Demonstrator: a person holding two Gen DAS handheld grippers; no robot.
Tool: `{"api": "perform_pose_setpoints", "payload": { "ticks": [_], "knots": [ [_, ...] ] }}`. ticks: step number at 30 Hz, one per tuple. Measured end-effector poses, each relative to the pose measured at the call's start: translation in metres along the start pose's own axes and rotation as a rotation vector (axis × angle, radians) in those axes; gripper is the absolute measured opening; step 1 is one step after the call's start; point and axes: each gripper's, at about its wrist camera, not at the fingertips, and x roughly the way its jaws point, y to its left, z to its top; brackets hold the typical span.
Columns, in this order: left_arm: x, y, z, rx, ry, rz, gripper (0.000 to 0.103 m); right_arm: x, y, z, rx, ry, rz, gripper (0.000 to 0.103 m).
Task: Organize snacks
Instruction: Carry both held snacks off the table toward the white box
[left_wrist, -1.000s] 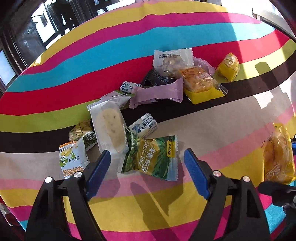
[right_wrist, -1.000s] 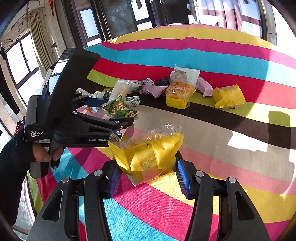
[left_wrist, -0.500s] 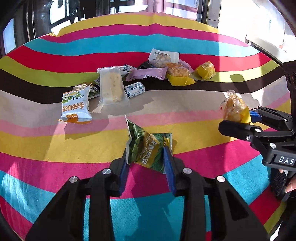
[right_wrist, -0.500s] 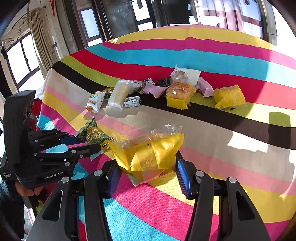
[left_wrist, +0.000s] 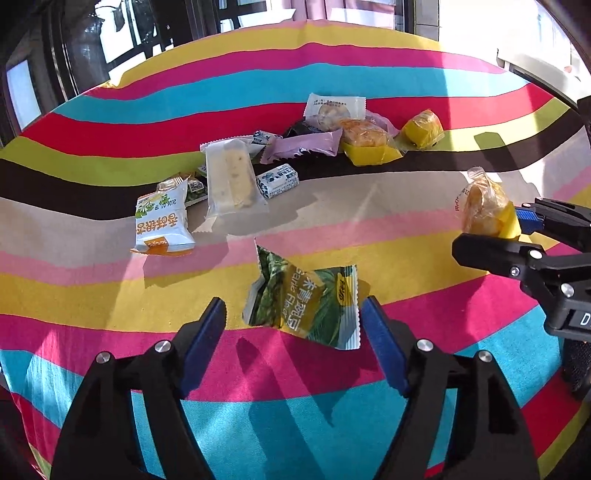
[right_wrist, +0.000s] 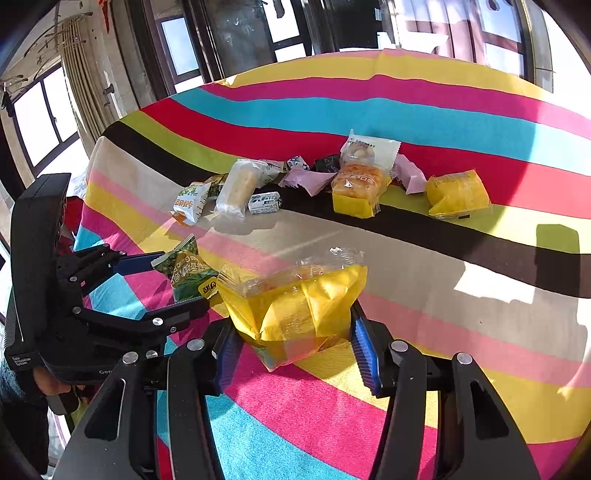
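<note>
My left gripper (left_wrist: 293, 328) is open, and a green garlic-bean snack packet (left_wrist: 306, 299) lies on the striped cloth between its blue pads, free of them. The packet also shows in the right wrist view (right_wrist: 186, 267). My right gripper (right_wrist: 295, 343) is shut on a yellow bread bag (right_wrist: 295, 299) and holds it above the cloth; the bag shows at the right of the left wrist view (left_wrist: 487, 208). A pile of snacks (left_wrist: 295, 155) lies further back: a white-orange packet (left_wrist: 160, 221), a clear-wrapped cake (left_wrist: 231, 175), pink wrappers, yellow cakes.
The striped tablecloth (left_wrist: 110, 288) covers the table. The left gripper's body (right_wrist: 55, 295) stands at the left of the right wrist view. Windows and curtains stand behind the table's far edge.
My left gripper pulled the green packet from the pile toward the near side, then opened and let it go. The right gripper kept its hold on the yellow bag.
</note>
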Motion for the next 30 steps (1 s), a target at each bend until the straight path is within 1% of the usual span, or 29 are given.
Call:
{"api": "perform_pose_setpoints", "payload": {
  "ticks": [3, 5, 6, 8, 9, 10, 11, 12, 13, 14, 16, 18, 19, 20, 22, 26, 30],
  "knots": [
    [0.002, -0.008, 0.005, 0.068, -0.002, 0.050, 0.084, 0.000, 0.000, 0.000, 0.000, 0.000, 0.001, 0.053],
    [0.004, -0.012, 0.008, 0.137, -0.007, 0.108, 0.099, 0.000, 0.000, 0.000, 0.000, 0.000, 0.001, 0.053],
    [0.006, -0.012, 0.010, 0.166, -0.002, 0.111, 0.100, 0.000, 0.001, 0.000, 0.000, 0.001, 0.001, 0.053],
    [0.008, -0.009, 0.015, 0.185, 0.030, 0.079, 0.099, 0.000, 0.001, 0.000, 0.000, 0.002, 0.002, 0.053],
    [0.009, -0.007, 0.017, 0.191, 0.042, 0.056, 0.098, 0.000, 0.001, 0.000, -0.001, 0.002, 0.002, 0.053],
    [0.009, -0.006, 0.017, 0.197, 0.053, 0.009, 0.086, 0.000, 0.001, 0.000, -0.001, 0.002, 0.001, 0.053],
    [0.007, -0.006, 0.017, 0.199, 0.065, -0.058, 0.061, 0.000, 0.001, 0.000, 0.000, 0.002, 0.002, 0.053],
    [0.005, -0.006, 0.017, 0.195, 0.069, -0.091, 0.054, 0.000, 0.001, 0.000, 0.000, 0.002, 0.002, 0.053],
    [0.004, -0.009, 0.015, 0.198, 0.065, -0.061, 0.054, 0.000, 0.000, -0.001, 0.001, 0.001, 0.002, 0.053],
    [0.003, -0.010, 0.012, 0.197, 0.049, -0.048, 0.052, 0.000, 0.000, -0.001, 0.002, 0.000, 0.002, 0.053],
    [-0.002, -0.011, 0.005, 0.170, 0.019, -0.039, 0.051, 0.000, 0.000, 0.000, 0.004, -0.002, 0.004, 0.053],
    [-0.012, -0.005, 0.000, 0.108, -0.018, -0.054, 0.042, -0.002, 0.000, -0.001, 0.005, -0.010, 0.006, 0.053],
    [-0.017, 0.000, -0.003, 0.068, -0.028, -0.071, 0.035, -0.002, -0.001, -0.001, 0.004, -0.014, 0.009, 0.053],
    [-0.023, 0.005, -0.006, 0.033, -0.039, -0.092, 0.034, -0.003, 0.000, -0.001, 0.003, -0.017, 0.014, 0.052],
    [-0.032, 0.011, -0.013, -0.011, -0.069, -0.100, 0.034, -0.004, 0.001, -0.001, -0.003, -0.019, 0.016, 0.052],
    [-0.038, 0.020, -0.025, -0.042, -0.089, -0.084, 0.033, -0.005, 0.002, -0.001, -0.009, -0.026, 0.017, 0.052],
    [-0.047, 0.033, -0.039, -0.095, -0.103, -0.104, 0.033, -0.007, 0.000, 0.000, -0.001, -0.034, 0.037, 0.052]
  ]
}}
